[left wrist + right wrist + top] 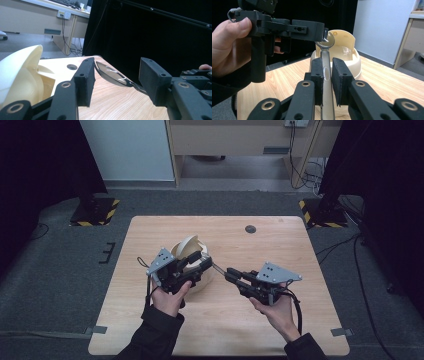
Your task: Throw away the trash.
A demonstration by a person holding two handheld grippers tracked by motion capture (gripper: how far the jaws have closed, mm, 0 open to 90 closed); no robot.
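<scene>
- Pale wood-grain table [280, 320] on grey carpet is the setting, black curtains at both sides.
- A shiny metal spoon [326, 67] is pinched by its slim handle in the right gripper [327, 72], bowl raised over the table, apparently for a handover.
- The left gripper [117, 77] is held half spread around the spoon's bowl, pads not yet touching.
- A smooth cream plastic pot [192, 255], lid tipped open, is kept just behind.

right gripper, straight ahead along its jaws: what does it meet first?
Likely the left gripper: the spoon held in the right gripper already has its bowl between those jaws. Just behind stands the cream container; depth is unclear.
</scene>
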